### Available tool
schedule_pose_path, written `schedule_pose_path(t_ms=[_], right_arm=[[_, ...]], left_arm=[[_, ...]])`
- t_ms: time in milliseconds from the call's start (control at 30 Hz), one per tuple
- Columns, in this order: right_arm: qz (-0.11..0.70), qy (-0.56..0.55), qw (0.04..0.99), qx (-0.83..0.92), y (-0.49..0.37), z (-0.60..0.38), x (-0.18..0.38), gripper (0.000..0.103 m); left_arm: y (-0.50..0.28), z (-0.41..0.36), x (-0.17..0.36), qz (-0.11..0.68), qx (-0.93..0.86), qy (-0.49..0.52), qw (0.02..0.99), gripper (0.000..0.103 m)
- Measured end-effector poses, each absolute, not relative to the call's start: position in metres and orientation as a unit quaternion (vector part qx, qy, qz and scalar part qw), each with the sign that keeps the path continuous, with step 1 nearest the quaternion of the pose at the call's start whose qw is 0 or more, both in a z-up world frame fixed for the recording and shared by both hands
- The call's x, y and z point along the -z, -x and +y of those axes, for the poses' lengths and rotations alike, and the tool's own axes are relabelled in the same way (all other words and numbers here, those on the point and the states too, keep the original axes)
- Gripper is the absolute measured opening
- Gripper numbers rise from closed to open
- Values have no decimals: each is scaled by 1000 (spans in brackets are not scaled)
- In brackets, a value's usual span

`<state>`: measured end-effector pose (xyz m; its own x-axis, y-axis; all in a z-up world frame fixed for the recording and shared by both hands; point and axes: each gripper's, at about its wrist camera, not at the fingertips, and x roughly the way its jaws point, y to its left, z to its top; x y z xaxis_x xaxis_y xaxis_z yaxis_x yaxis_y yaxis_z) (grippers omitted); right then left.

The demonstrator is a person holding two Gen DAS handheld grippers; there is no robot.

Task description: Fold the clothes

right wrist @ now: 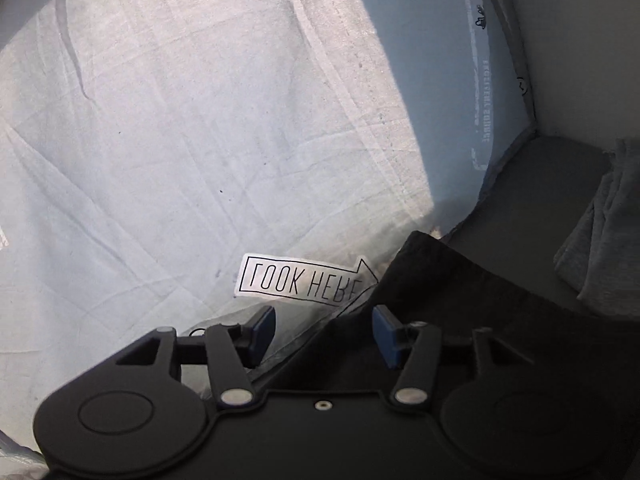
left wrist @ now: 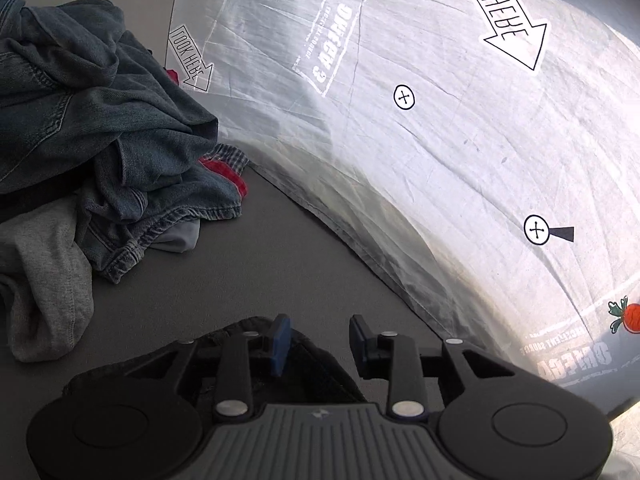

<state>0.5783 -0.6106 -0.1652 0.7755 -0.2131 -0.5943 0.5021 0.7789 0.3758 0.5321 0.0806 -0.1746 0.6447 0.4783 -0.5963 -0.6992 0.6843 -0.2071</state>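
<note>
Several garments sit heaped at far left, a denim pile [left wrist: 100, 120] with a grey garment [left wrist: 44, 280] beside it on the grey surface [left wrist: 248, 264]; next comes the white printed sheet [left wrist: 400, 160], spread flat; the left gripper [left wrist: 320, 344] hangs low with its fingers apart, a dark garment [left wrist: 224, 344] under them but not pinched; further right, the right gripper [right wrist: 324, 332] also has its fingers apart, over the same dark garment [right wrist: 460, 300], whose corner lies on the sheet's edge; a grey folded cloth [right wrist: 600, 240] rests at far right. Judging by this, each gripper should pinch an edge squarely and draw the cloth out taut before folding.
</note>
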Motion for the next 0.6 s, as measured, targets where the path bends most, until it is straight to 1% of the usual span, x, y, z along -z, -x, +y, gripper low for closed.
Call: schedule_pose_path(t_ms=[100, 133, 200, 233, 267, 400, 500, 600], right_arm=[[272, -207, 910, 236, -534, -605, 163, 54], [277, -191, 908, 249, -518, -605, 167, 52], [293, -171, 900, 275, -490, -607, 177, 43], [304, -169, 893, 284, -480, -609, 184, 36], [314, -175, 886, 294, -471, -611, 192, 29], [322, -206, 868, 318, -449, -621, 213, 20], [313, -213, 864, 333, -447, -626, 217, 19], [298, -219, 860, 352, -448, -630, 216, 19]], left_arm=[[-526, 54, 158, 267, -286, 181, 902, 44], [-525, 41, 157, 280, -257, 170, 909, 45], [-525, 7, 159, 311, -195, 135, 920, 49], [-525, -10, 164, 326, -167, 120, 923, 53], [-524, -26, 169, 340, -139, 105, 924, 53], [-526, -78, 204, 396, -69, 64, 913, 54], [-530, -98, 230, 420, -73, 31, 904, 54], [-531, -102, 244, 427, -83, 20, 900, 56]])
